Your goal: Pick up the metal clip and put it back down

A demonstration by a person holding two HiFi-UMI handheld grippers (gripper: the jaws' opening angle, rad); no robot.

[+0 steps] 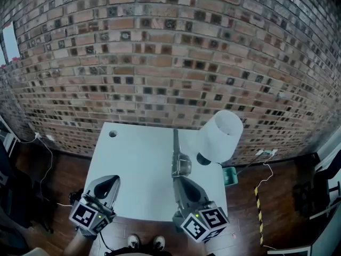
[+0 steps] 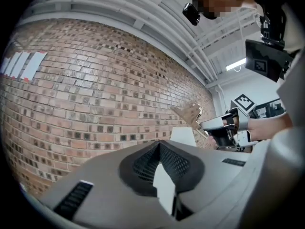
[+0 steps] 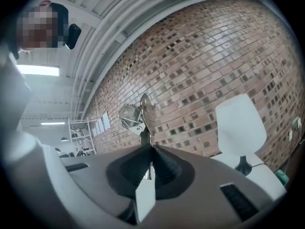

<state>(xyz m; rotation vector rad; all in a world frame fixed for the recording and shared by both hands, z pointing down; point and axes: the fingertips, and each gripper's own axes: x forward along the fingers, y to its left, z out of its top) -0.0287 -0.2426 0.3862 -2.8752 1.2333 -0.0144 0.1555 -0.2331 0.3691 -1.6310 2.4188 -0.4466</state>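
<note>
The metal clip [image 1: 180, 165] is a shiny hinged piece with a long thin arm. It hangs above the white table [image 1: 136, 175], to the right of the table's middle. My right gripper [image 1: 180, 181] is shut on the clip's near end. In the right gripper view the clip [image 3: 134, 117] sticks up out of the closed jaws of that gripper [image 3: 151, 148], against the brick wall. My left gripper [image 1: 109, 181] hovers over the table's front left corner, shut with nothing in it. From the left gripper [image 2: 159, 145], the clip [image 2: 193, 112] shows off to the right, held by the other gripper.
A white table lamp [image 1: 219, 136] stands at the table's back right, close to the clip. A small round hole [image 1: 112, 134] is in the table's back left corner. A brick wall [image 1: 160, 63] backs the table. A green box [image 1: 230, 176] and cables lie on the floor to the right.
</note>
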